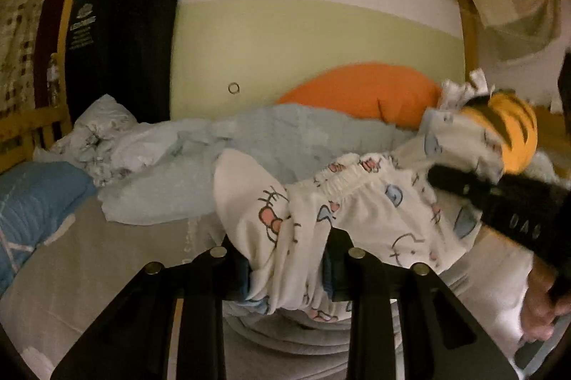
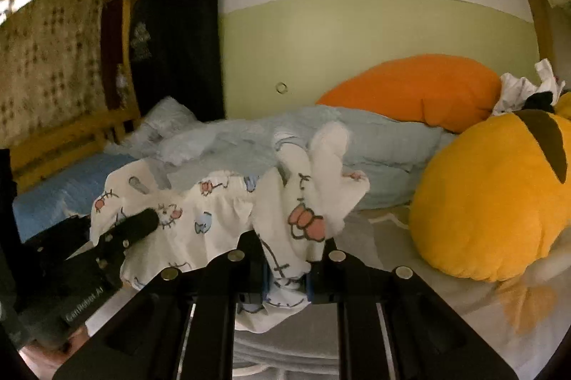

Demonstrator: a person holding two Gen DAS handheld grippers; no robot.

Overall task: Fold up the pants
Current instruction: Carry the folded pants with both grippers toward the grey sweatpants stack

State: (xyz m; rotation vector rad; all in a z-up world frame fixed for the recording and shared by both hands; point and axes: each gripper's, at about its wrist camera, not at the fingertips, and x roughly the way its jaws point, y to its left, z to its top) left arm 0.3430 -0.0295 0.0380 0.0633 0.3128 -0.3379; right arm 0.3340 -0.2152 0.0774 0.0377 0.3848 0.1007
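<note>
Printed pants are held aloft over a bed, gathered cloth pinched in both grippers.

Nearest the lenses, the left gripper (image 1: 287,267) is seen clamped on a bunched fold of the white cartoon-print pants (image 1: 360,212), and the right gripper (image 2: 287,273) is likewise closed on a wad of the same cloth, its fingers drawn close together. The garment is stretched loosely between the two, its elastic waistband (image 1: 339,181) ruffled and sagging above the pale sheet (image 1: 117,258). The fabric is judged light, soft and limp, likely to slump wherever it is unsupported; a grip at the waistband corners or the leg hems is thought best for a clean fold. Beyond, a crumpled blue duvet (image 2: 374,140), an orange pillow (image 2: 417,87) and a yellow plush toy (image 2: 492,201) are seen against the green wall (image 2: 357,40).
</note>
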